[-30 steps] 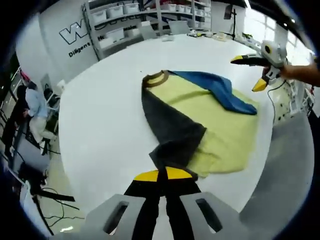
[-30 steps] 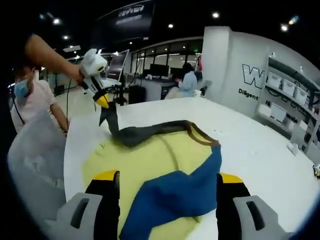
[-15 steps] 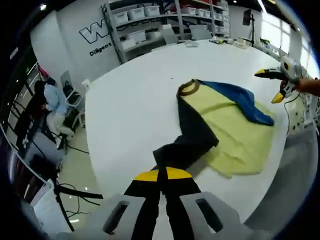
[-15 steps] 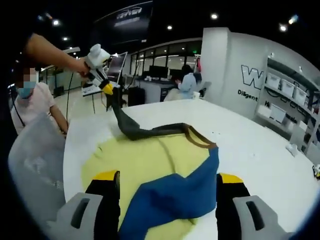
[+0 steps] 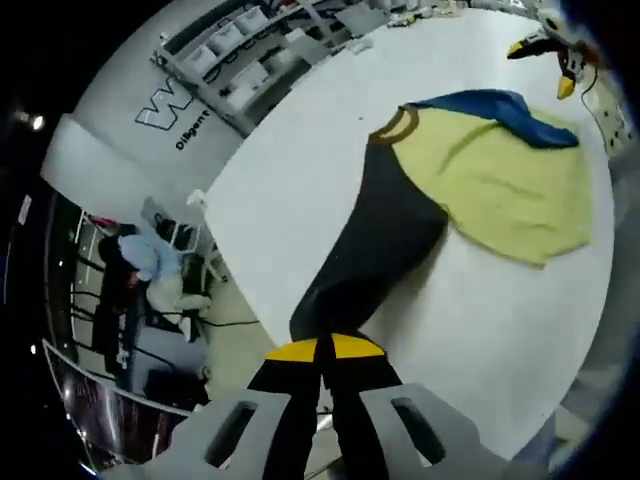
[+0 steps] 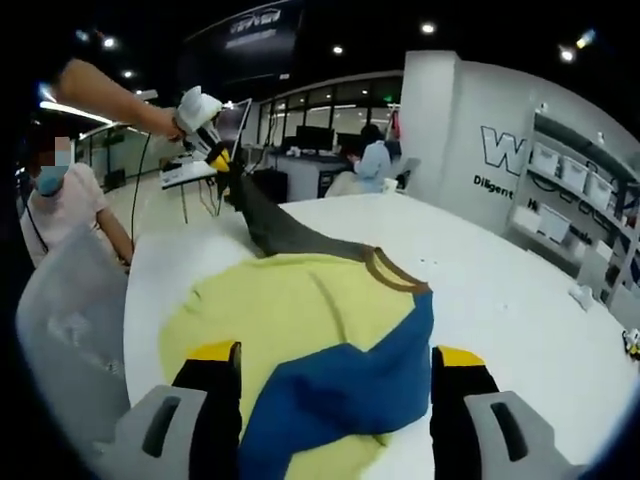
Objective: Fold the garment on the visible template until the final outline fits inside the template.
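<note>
A garment lies on the white round table (image 5: 300, 150). It has a yellow body (image 5: 490, 180), a brown collar (image 5: 397, 124), a blue sleeve (image 5: 500, 105) and a dark grey sleeve (image 5: 380, 240). My left gripper (image 5: 320, 347) is shut on the end of the dark grey sleeve, which is stretched out from the body. In the right gripper view, the left gripper (image 6: 222, 160) holds the dark grey sleeve (image 6: 270, 225) lifted above the table's far edge. My right gripper (image 6: 335, 355) is open, and the blue sleeve (image 6: 350, 385) lies flat on the yellow body (image 6: 270, 305) between its jaws.
Shelves with white bins (image 5: 240, 45) stand beyond the table. A seated person (image 5: 150, 270) is off the table's side. A masked person (image 6: 60, 200) stands behind a grey chair back (image 6: 70, 320) at the table's left edge.
My left gripper has pulled the dark grey sleeve off the yellow body, outward and upward, so it now stretches straight from the collar. The right gripper has stayed open over the blue sleeve.
</note>
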{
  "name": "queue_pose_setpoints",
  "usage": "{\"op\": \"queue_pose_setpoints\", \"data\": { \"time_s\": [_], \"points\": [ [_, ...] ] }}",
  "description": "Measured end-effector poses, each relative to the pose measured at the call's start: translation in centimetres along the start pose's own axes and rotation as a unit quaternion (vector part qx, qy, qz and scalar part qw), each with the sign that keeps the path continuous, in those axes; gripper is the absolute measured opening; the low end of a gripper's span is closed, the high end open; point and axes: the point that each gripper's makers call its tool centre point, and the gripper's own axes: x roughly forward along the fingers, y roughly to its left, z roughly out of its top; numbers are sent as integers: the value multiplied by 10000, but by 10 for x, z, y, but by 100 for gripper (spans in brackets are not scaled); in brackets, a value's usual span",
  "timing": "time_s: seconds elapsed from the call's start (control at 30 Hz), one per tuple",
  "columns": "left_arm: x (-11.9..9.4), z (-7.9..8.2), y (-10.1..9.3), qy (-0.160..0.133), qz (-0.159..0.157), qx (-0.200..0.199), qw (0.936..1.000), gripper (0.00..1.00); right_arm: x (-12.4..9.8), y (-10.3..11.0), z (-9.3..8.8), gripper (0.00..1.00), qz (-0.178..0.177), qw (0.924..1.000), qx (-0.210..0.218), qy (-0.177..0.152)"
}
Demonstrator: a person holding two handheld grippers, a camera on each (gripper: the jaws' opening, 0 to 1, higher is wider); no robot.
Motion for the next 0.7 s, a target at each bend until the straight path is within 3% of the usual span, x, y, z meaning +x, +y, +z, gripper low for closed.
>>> {"op": "queue_pose_setpoints", "data": {
  "time_s": [0.07,0.13,0.23,0.33,0.4,0.43,0.5,0.6,0.7],
  "points": [
    [7,-4,-2,71,-34,74,9999,3,0,1,0,73,-43,10000,20,-11],
    [12,-4,1,53,54,512,9987,3,1,1,0,72,-62,10000,25,3],
    [20,-7,-1,80,125,522,9985,3,1,4,-3,71,-83,9999,15,88],
    [28,-14,-6,153,218,1041,9942,3,0,6,-4,71,-89,9999,25,108],
    [34,-26,-18,351,95,1782,9833,3,-1,7,-7,71,-104,9998,-4,167],
    [36,-33,-24,457,49,2310,9719,3,-1,7,-9,71,-124,9997,2,188],
    [41,-44,-35,514,-85,2825,9578,3,0,6,-13,70,-156,9996,35,252],
    [44,-62,-44,722,-169,3117,9473,3,1,7,-17,69,-186,9993,83,301],
    [46,-77,-55,790,-302,2982,9507,3,3,12,-17,67,-154,9992,-135,340]
  ]
}}
